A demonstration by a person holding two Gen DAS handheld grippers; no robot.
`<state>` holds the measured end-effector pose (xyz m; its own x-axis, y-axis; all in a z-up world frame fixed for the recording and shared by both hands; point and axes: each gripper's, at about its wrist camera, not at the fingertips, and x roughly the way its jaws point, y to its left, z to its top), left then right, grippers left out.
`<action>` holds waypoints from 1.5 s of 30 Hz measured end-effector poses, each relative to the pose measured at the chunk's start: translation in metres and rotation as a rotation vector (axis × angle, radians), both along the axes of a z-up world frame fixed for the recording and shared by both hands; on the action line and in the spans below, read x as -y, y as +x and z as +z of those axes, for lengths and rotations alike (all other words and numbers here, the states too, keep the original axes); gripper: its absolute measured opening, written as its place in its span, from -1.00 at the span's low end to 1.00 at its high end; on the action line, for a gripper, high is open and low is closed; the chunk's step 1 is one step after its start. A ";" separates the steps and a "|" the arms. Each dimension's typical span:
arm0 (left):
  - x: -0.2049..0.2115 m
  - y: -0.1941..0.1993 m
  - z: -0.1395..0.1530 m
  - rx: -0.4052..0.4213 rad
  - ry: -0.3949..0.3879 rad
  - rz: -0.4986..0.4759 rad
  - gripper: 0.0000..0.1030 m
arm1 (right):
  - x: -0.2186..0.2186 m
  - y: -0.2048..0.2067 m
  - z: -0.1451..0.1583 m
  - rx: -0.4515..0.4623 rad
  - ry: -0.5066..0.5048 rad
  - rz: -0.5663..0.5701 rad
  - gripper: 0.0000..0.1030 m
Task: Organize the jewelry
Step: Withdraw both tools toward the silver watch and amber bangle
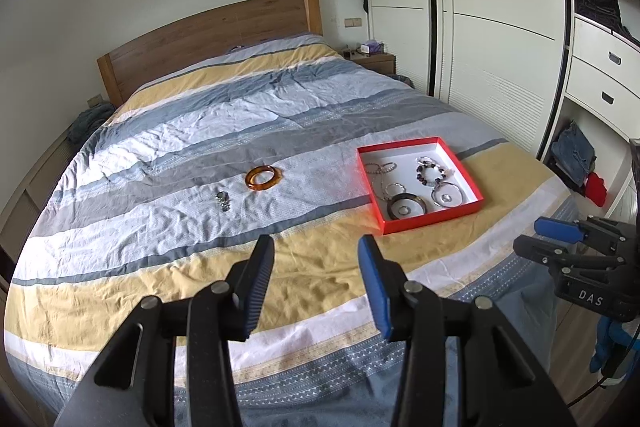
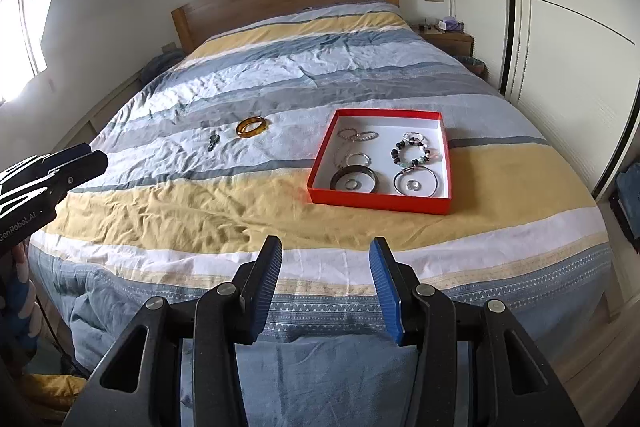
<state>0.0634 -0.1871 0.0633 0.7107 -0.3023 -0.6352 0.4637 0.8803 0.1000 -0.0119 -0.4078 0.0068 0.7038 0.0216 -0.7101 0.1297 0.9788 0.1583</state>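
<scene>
Both grippers, left (image 1: 316, 247) and right (image 2: 326, 249), hang with jaws parted and empty over the bed (image 1: 180, 155), so approach the amber bangle (image 1: 263, 177) squarely before lifting it into the red box (image 1: 472, 183).

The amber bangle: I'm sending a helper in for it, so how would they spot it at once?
On the striped bed, look left of the red box that holds the other jewelry. The amber bangle lies loose on the cover there. It is a thick, glossy orange-brown ring, far larger than the small dark metal trinket beside it.
</scene>
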 end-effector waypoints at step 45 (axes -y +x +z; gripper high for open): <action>-0.092 0.341 -0.175 -0.296 -0.126 0.261 -0.11 | -0.098 0.356 -0.091 -0.082 0.005 0.276 -0.11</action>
<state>0.4045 -0.0951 -0.1114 0.5659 -0.2242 -0.7934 0.2157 0.9691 -0.1200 0.3440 -0.3099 -0.0838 0.6112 0.2079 -0.7637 -0.1293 0.9781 0.1628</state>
